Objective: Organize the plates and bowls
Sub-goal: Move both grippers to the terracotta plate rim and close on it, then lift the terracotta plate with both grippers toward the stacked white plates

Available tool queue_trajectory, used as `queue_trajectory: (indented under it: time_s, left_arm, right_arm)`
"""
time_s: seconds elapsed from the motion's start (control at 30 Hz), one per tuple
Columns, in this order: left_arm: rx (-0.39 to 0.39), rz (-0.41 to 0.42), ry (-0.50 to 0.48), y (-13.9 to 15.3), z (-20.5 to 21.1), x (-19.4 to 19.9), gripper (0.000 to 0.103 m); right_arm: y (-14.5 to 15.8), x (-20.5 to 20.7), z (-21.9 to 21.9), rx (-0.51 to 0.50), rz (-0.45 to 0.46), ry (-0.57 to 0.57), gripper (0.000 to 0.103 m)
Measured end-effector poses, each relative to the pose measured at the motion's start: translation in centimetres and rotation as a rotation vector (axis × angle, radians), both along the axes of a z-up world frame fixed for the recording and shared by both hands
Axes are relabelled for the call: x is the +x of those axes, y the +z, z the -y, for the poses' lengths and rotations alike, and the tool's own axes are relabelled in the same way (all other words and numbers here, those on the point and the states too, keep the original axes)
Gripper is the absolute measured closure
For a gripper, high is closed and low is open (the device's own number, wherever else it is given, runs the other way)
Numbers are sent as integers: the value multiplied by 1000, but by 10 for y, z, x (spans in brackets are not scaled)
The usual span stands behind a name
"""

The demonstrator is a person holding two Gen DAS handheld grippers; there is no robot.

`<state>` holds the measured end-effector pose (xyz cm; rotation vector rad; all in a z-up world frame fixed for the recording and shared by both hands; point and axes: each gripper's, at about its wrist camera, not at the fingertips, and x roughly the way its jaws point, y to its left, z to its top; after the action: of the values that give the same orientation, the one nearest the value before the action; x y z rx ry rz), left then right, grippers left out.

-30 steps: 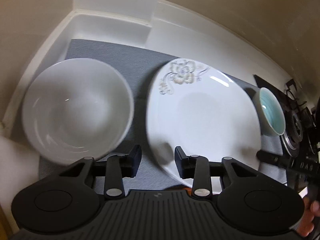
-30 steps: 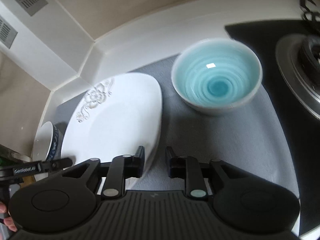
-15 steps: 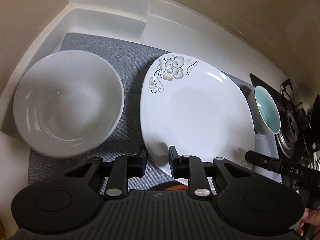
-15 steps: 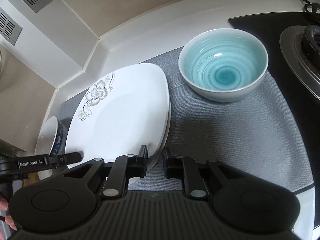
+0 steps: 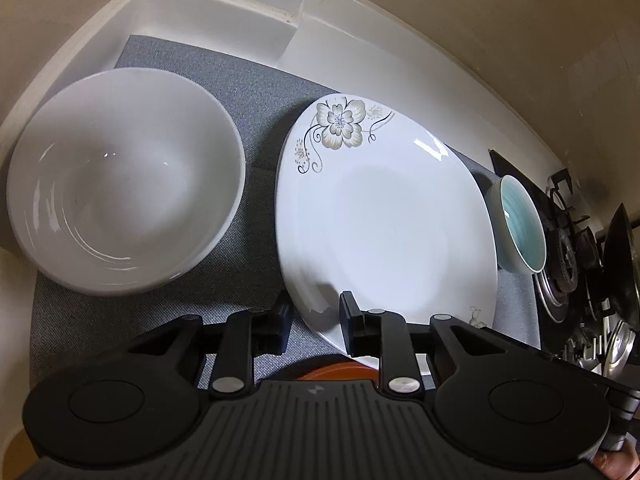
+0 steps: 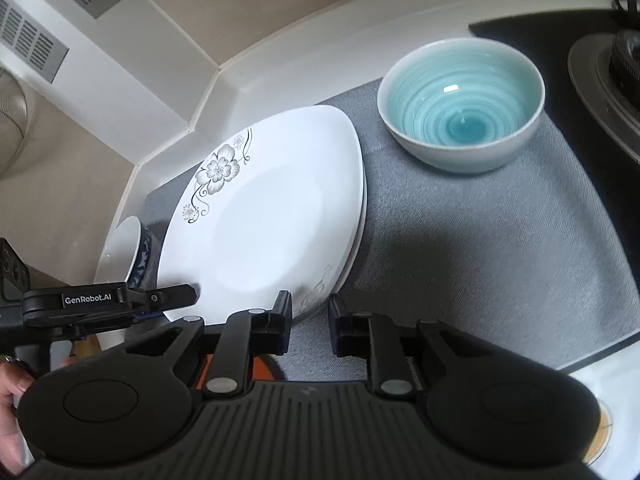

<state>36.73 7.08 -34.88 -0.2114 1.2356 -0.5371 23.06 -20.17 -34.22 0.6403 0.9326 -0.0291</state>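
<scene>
A white plate with a flower print (image 5: 384, 220) lies on a grey mat (image 5: 256, 88), stacked on another white plate whose rim shows in the right wrist view (image 6: 360, 228). My left gripper (image 5: 314, 322) is open, its fingers on either side of the plate's near left edge. My right gripper (image 6: 310, 322) is open at the plate's (image 6: 272, 224) near right corner. A large white bowl (image 5: 120, 184) stands left of the plate. A teal bowl (image 6: 460, 104) stands to its right and also shows in the left wrist view (image 5: 520, 228).
A gas stove (image 5: 576, 248) with a dark pan lies right of the mat. White counter walls (image 5: 224, 12) close the back and left. An orange thing (image 5: 340, 372) shows under the left gripper. The left gripper shows in the right wrist view (image 6: 108, 300).
The left gripper's fingers closed up half a second ago and have opened wider again around the plate's edge. The right gripper has drawn back slightly and its fingers have spread.
</scene>
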Motion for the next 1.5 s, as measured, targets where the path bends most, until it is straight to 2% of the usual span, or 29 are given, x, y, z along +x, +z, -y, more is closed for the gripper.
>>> queue_trajectory:
  time_s: [0.17, 0.23, 0.3, 0.37, 0.43, 0.5, 0.63, 0.67, 0.73, 0.87, 1.0, 1.13, 1.23, 1.27, 1.33, 1.4, 1.47, 1.5]
  left_arm:
    - [3, -32, -14, 2, 2, -1, 76]
    - [13, -28, -31, 12, 1, -5, 76]
    - [46, 14, -68, 25, 1, -14, 71]
    - [72, 51, -100, 37, 3, -25, 52]
    - [135, 75, -136, 45, 10, -35, 40]
    - [196, 104, -146, 50, 16, -43, 40]
    - [210, 132, -176, 58, 25, -55, 39]
    - [209, 128, -181, 57, 27, -56, 39]
    - [206, 115, -190, 56, 29, -58, 39]
    - [209, 103, -212, 53, 31, -63, 39]
    - [204, 58, -240, 43, 32, -67, 38]
    - [223, 29, -291, 30, 38, -76, 34]
    - [246, -37, -324, 13, 45, -83, 29]
    - [251, -56, -338, 5, 47, -85, 29]
    - [291, 6, -377, 0, 56, -95, 28]
    - [328, 69, -355, -3, 59, -102, 30]
    - [334, 90, -352, -5, 60, -105, 46]
    - [317, 93, -357, -4, 59, -106, 66]
  right_arm:
    - [0, -1, 9, 23, -12, -36, 85]
    - [4, -3, 6, 23, -26, -10, 83]
    - [8, -7, -6, 3, -42, 47, 83]
    - [9, -14, -22, -39, -65, 119, 78]
    - [5, -19, -40, -80, -102, 184, 70]
    - [-1, -25, -58, -110, -125, 241, 69]
    - [-10, -37, -80, -219, -138, 284, 71]
    - [-10, -39, -81, -231, -131, 284, 75]
    - [-9, -42, -79, -252, -138, 279, 91]
    - [-4, -54, -58, -264, -135, 219, 96]
    - [-1, -74, -35, -264, -138, 135, 97]
    - [-3, -95, -20, -182, -128, 87, 90]
    - [-6, -101, -24, -201, -113, 65, 87]
    - [-7, -100, -26, -198, -114, 53, 82]
    - [-10, -102, -25, -183, -107, 28, 80]
    - [-14, -101, -26, -131, -98, 49, 78]
    - [-14, -99, -31, -147, -105, 67, 72]
    - [-12, -99, -33, -156, -102, 81, 68]
